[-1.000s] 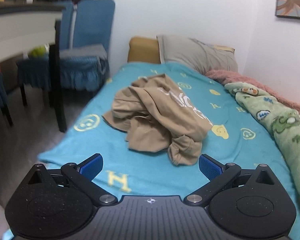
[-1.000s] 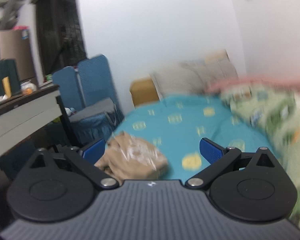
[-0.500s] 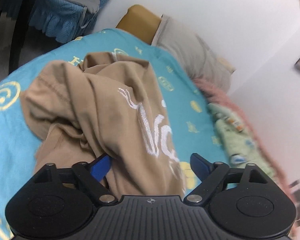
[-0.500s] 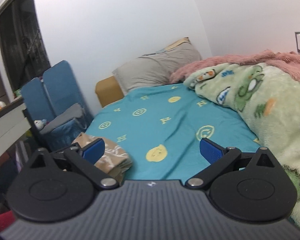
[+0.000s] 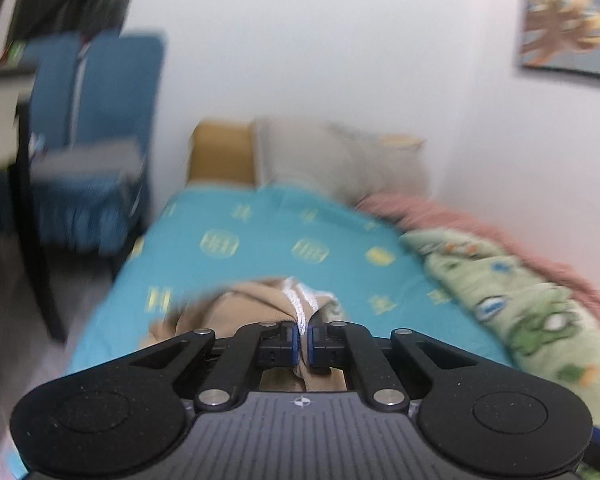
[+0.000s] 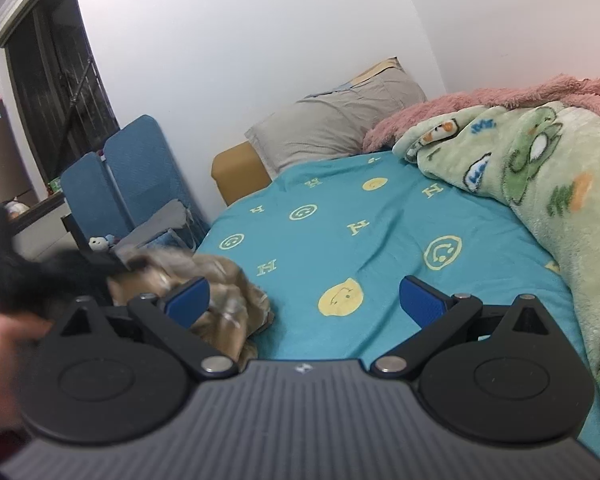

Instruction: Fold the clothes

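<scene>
Left claw (image 5: 303, 340) pinched on tan garment (image 5: 260, 304), right claw (image 6: 304, 304) wide, empty, above teal bedsheet (image 6: 380, 208)

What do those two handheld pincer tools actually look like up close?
The left gripper and right gripper look alike: matte black, speckled plastic linkage arms with silver pivot rivets, round housings on each side, a grey ribbed centre plate with a small white emblem, and blue pads on the fingers.

A crumpled sweatshirt (image 5: 260, 304) lay on the bed (image 6: 380, 248) near its left edge. Pillows (image 6: 332, 128) sat at the head against the wall, a blanket (image 6: 540, 184) ran along the right side, and chairs (image 6: 132, 176) stood left of the bed.
</scene>
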A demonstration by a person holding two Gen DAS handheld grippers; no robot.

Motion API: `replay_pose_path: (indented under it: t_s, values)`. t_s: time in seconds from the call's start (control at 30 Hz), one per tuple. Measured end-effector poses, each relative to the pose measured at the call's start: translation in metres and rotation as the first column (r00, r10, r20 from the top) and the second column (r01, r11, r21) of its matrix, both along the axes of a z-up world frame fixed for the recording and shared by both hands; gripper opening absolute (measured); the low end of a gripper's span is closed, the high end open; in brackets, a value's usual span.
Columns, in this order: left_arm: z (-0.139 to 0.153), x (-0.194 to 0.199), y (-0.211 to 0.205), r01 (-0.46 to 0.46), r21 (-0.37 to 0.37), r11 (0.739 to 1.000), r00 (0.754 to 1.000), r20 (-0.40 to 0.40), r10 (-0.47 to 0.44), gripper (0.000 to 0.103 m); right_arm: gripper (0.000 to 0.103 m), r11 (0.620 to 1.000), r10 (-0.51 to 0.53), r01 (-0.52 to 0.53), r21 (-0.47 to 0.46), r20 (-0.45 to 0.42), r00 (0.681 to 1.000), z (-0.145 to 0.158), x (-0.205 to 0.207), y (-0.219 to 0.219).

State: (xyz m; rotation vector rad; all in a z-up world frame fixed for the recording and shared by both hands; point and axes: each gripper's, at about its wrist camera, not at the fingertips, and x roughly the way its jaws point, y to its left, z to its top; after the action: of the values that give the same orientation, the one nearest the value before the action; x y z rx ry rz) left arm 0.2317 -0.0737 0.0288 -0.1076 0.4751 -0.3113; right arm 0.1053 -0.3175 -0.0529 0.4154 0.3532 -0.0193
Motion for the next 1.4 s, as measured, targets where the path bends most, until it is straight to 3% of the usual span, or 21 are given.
replay_pose_path:
  t_s: [0.17, 0.3, 0.37, 0.47, 0.6, 0.63, 0.7, 0.73, 0.77, 0.93, 1.0, 1.1, 1.23, 1.4]
  values:
    - [0.059, -0.063, -0.011, 0.082, -0.004, 0.997, 0.992, 0.095, -0.081, 0.004, 0.103, 0.999, 0.035, -0.035, -0.006, 0.031, 0.999, 0.009, -0.013, 0.006]
    - [0.09, -0.109, -0.012, 0.104, -0.049, 0.993, 0.984, 0.148, -0.095, 0.004, 0.103, 0.988, 0.146, -0.151, 0.041, 0.108, 0.983, 0.02, -0.034, 0.016]
    - [0.102, -0.128, -0.012, 0.113, -0.068, 0.991, 0.981, 0.164, -0.101, 0.004, 0.103, 0.961, 0.263, -0.273, 0.047, 0.154, 0.952, 0.025, -0.044, 0.031]
    - [0.119, -0.157, -0.006, 0.125, -0.086, 0.988, 0.978, 0.178, -0.108, 0.004, 0.103, 0.903, 0.426, -0.43, -0.015, 0.175, 0.888, 0.028, -0.056, 0.061]
    - [0.132, -0.183, 0.01, 0.111, -0.118, 0.987, 0.978, 0.191, -0.088, 0.004, 0.099, 0.815, 0.577, -0.568, -0.112, 0.08, 0.813, 0.019, -0.056, 0.108]
    - [0.134, -0.188, 0.016, 0.105, -0.124, 0.987, 0.977, 0.196, -0.08, 0.004, 0.096, 0.796, 0.596, -0.586, -0.152, 0.033, 0.802, 0.014, -0.055, 0.12]
    - [0.134, -0.193, 0.029, 0.091, -0.136, 0.987, 0.979, 0.195, -0.063, 0.004, 0.051, 0.779, 0.581, -0.579, -0.243, -0.067, 0.811, 0.004, -0.051, 0.136]
    - [0.132, -0.193, 0.035, 0.083, -0.142, 0.986, 0.981, 0.188, -0.055, 0.004, 0.023, 0.782, 0.559, -0.564, -0.264, -0.102, 0.823, 0.001, -0.048, 0.139]
    - [0.129, -0.192, 0.042, 0.074, -0.149, 0.986, 0.982, 0.182, -0.047, 0.004, 0.013, 0.801, 0.533, -0.542, -0.254, -0.111, 0.839, 0.0, -0.045, 0.135]
    - [0.118, -0.192, 0.074, 0.033, -0.179, 0.983, 0.989, 0.148, -0.006, 0.004, 0.008, 0.914, 0.385, -0.386, -0.125, -0.028, 0.922, 0.023, -0.051, 0.073]
    - [0.109, -0.185, 0.077, 0.02, -0.15, 0.988, 0.991, 0.132, 0.001, 0.004, 0.008, 0.937, 0.345, -0.343, -0.066, 0.018, 0.939, 0.035, -0.057, 0.045]
    - [0.089, -0.164, 0.061, 0.06, -0.086, 0.994, 0.994, 0.093, -0.052, 0.005, 0.008, 0.959, 0.276, -0.275, -0.063, 0.018, 0.961, 0.043, -0.057, 0.023]
    - [0.05, -0.12, 0.02, 0.115, 0.038, 0.993, 0.993, 0.024, -0.116, 0.005, 0.008, 0.977, 0.203, -0.209, -0.034, -0.132, 0.97, 0.025, -0.038, 0.019]
    - [-0.015, -0.045, -0.025, 0.14, 0.143, 0.98, 0.99, -0.052, -0.134, 0.01, 0.009, 0.988, 0.126, -0.147, -0.044, -0.315, 0.941, -0.012, -0.004, 0.019]
